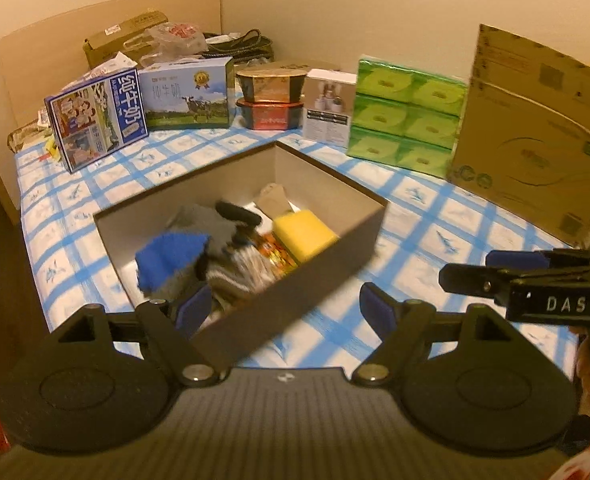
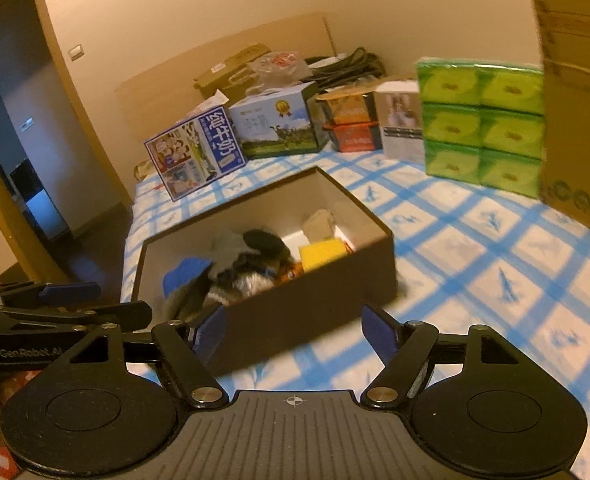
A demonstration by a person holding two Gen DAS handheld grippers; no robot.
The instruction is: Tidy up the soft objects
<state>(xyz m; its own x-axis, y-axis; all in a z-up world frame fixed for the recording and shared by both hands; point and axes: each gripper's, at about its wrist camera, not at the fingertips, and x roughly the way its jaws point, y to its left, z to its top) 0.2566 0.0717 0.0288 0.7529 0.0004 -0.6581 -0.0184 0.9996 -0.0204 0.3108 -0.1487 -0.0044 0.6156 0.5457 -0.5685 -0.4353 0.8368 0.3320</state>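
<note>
Although both tools are empty, handling can be judged from what lies in the brown box [image 1: 295, 300]. I hold the left gripper [image 1: 285, 312] with its jaws spread wide and nothing between the blue pads; the right gripper [image 2: 295, 330] stands likewise wide and bare. No earlier motion is reported.

Location: the box sits open on the blue-checked bedcover [image 1: 435, 216], at twelve o'clock just ahead of both tools. Its near corner lies between my left fingertips in the left wrist view.

Contents, as seen: a blue cloth [image 1: 171, 256] over grey knit at nine o'clock inside the box; a dark grey glove-like piece [image 1: 223, 224] at centre; a striped furry item [image 1: 243, 272] at six o'clock; a yellow sponge [image 1: 305, 236] at three o'clock; a tan piece [image 1: 273, 198] at twelve o'clock. An orange printed packet shows beneath the sponge; its nature I cannot tell.

Handling judgement: all appear light, limp and compressible, none fragile. The cloths would sag and drag neighbours if pinched at an edge, so I would take a bunched fold near the middle. The sponge should yield under the pads yet spring back; grip across its short sides. The furry item may slip; a deep bite is advisable.

Risk: the box looks light and may shift if a piece snags.
</note>
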